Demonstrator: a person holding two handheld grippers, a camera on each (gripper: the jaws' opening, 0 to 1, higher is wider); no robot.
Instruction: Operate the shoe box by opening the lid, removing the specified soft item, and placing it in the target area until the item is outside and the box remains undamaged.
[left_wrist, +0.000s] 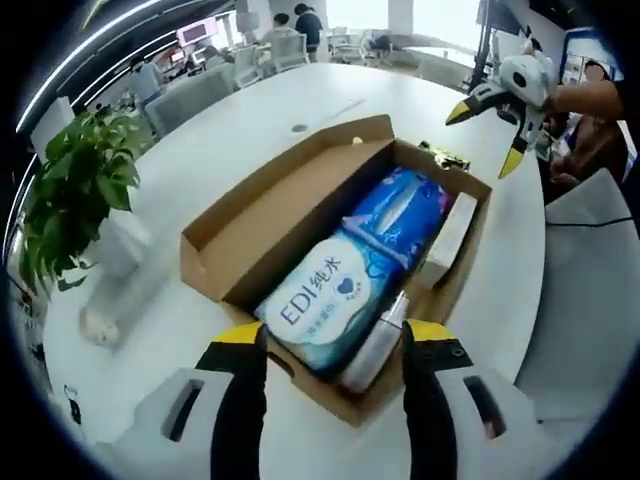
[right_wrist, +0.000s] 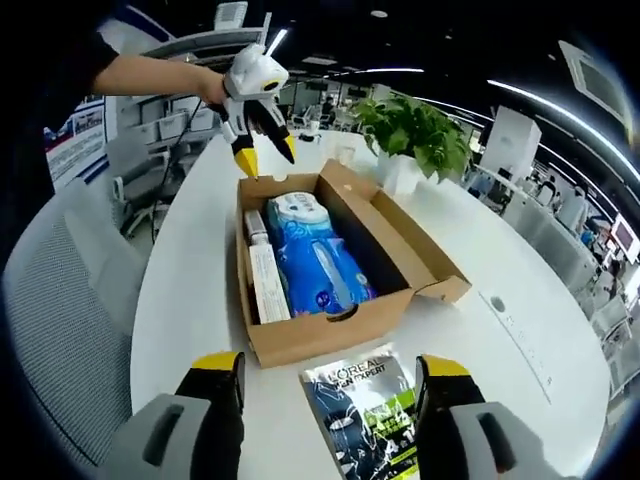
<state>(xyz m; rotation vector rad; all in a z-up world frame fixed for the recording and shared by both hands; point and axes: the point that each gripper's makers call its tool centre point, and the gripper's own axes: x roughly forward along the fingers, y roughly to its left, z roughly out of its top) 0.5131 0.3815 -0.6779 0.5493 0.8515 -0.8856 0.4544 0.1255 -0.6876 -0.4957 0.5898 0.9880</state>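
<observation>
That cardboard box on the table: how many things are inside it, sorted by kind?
In the open shoe box:
Blue wipes packs: 2, the other being
White carton: 1
Slim bottle: 1
Total: 4
Outside, a dark L'Oreal pouch lies on the table in front of the box.

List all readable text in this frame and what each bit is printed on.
"EDI 纯水" – blue wipes pack in the shoe box.
"L'ORÉAL MEN EXPERT" – dark sachet on the table in front of the box.
Print on the white carton and on the wall posters: too small or blurred to read.
</observation>
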